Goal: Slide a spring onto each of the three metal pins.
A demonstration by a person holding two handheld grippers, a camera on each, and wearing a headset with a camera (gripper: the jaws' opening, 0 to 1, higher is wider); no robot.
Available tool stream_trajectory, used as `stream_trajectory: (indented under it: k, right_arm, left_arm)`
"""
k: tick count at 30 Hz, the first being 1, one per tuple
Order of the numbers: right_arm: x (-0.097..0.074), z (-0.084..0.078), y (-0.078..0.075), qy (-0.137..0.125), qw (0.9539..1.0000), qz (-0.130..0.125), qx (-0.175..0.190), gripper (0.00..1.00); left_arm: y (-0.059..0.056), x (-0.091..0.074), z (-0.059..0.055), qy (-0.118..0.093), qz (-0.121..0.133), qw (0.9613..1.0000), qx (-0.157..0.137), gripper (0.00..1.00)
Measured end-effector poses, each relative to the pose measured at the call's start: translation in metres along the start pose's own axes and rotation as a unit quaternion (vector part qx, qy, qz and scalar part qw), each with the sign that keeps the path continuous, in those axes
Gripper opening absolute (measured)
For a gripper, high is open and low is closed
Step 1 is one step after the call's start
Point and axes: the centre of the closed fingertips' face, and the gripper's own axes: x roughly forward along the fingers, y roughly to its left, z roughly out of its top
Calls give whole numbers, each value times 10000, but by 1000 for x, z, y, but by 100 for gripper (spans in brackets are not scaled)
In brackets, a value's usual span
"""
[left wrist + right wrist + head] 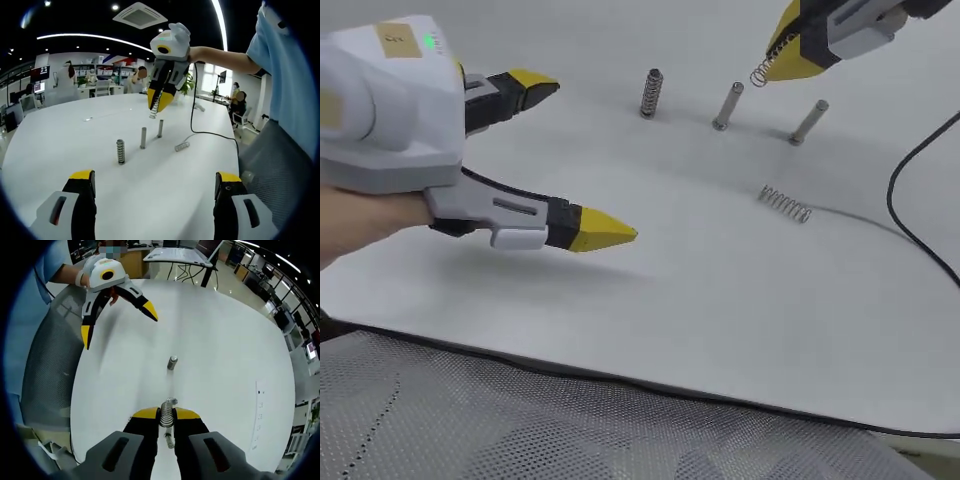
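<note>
Right tool (775,62): jaws closed on one coil spring (760,73), pinched near its upper end. The free end hangs out past the yellow tips.

Position: in the head view the spring's free end sits in the air just above and to the right of the top of the middle pin (727,105), not touching it. The spring axis is tilted. The pin stands upright on the table (670,300), so the two axes are not in line.

Judgement: the free end needs bringing over the pin top, the spring swinging to vertical, then lowering. The right tool is the nearer.

Left tool (575,160): jaws wide open, empty, well apart from the pins.

Status:
- First pin (652,92) already carries a spring.
- Middle pin and third pin (808,122) are bare.
- Loose spring (784,204) lies on its side near the third pin.
</note>
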Motion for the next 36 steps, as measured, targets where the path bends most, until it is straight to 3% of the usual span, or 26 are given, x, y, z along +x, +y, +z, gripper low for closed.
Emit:
stream_trajectory:
  k: [20, 36]
  right_arm:
    - [23, -2, -13, 320, 9990, 228, -190, 8]
    - [32, -5, -11, 417, 9983, 343, -230, 8]
  left_arm:
    - [3, -1, -2, 4, 21, 10000, -44, 97]
    - [4, 1, -4, 19, 29, 10000, -90, 96]
